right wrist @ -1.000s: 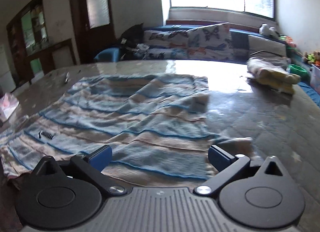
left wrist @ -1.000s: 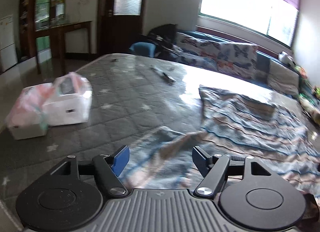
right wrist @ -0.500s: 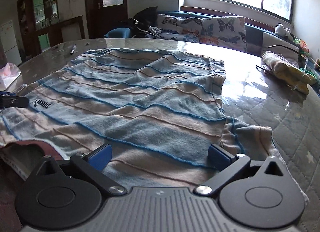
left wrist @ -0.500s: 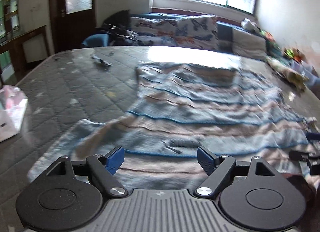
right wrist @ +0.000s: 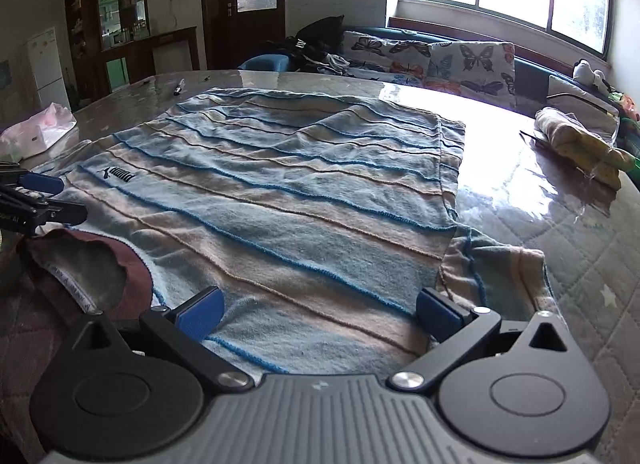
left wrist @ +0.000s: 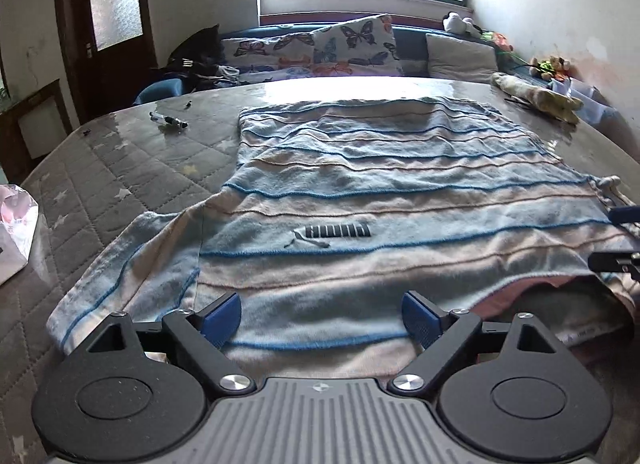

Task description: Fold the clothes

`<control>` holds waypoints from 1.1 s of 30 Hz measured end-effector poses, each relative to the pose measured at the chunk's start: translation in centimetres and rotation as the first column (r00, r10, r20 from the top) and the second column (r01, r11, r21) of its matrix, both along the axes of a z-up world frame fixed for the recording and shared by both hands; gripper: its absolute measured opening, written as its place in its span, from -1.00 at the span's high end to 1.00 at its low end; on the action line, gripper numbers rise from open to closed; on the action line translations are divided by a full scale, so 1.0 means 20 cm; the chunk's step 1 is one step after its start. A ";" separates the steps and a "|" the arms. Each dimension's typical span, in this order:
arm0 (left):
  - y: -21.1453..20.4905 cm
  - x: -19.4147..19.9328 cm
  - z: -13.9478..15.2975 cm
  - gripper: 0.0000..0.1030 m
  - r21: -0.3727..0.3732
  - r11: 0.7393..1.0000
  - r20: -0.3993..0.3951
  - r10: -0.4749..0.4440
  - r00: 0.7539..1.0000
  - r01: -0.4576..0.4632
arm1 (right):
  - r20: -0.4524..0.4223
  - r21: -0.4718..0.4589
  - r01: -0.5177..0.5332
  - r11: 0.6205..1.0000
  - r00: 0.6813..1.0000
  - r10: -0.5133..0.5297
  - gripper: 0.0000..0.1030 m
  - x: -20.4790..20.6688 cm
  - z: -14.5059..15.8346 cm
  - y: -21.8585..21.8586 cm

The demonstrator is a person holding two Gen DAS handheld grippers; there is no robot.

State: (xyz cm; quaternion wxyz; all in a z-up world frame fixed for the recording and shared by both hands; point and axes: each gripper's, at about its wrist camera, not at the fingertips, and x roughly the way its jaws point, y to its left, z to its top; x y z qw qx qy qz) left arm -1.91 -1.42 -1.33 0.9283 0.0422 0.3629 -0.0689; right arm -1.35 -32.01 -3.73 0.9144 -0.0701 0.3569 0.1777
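A blue and beige striped T-shirt (left wrist: 380,192) lies spread flat on the quilted mattress (left wrist: 100,168), collar toward me. It also shows in the right wrist view (right wrist: 304,184). My left gripper (left wrist: 320,318) is open just above the shirt's near left shoulder, empty. My right gripper (right wrist: 318,310) is open above the near right shoulder, empty. The right gripper's fingertips (left wrist: 618,236) show at the right edge of the left wrist view. The left gripper's fingertips (right wrist: 40,200) show at the left edge of the right wrist view.
A pen (left wrist: 168,120) lies on the mattress beyond the shirt's left side. A white plastic bag (right wrist: 38,132) sits at the mattress's left edge. A folded yellow cloth (right wrist: 580,144) lies at the far right. Butterfly cushions (left wrist: 352,44) line the sofa behind.
Both grippers have swung to face the shirt squarely and settled over its near shoulders. The left view panned right, away from the white bag. Both stayed open.
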 end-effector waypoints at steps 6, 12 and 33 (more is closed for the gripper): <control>0.02 -0.05 0.00 -0.74 -0.006 1.000 -0.015 -0.028 0.999 0.028 | -0.018 -0.011 -0.017 1.000 1.000 0.016 -1.00 -0.02 0.02 0.01; 0.05 -0.06 0.01 -0.71 -0.013 0.999 -0.043 -0.046 0.998 0.045 | -0.033 -0.024 -0.040 0.999 0.999 0.039 -1.00 -0.07 0.04 0.03; 0.30 0.23 -0.02 -0.70 0.026 0.989 0.025 0.143 0.989 -0.143 | -0.054 0.016 0.069 0.998 0.996 -0.068 -1.00 0.18 0.06 0.14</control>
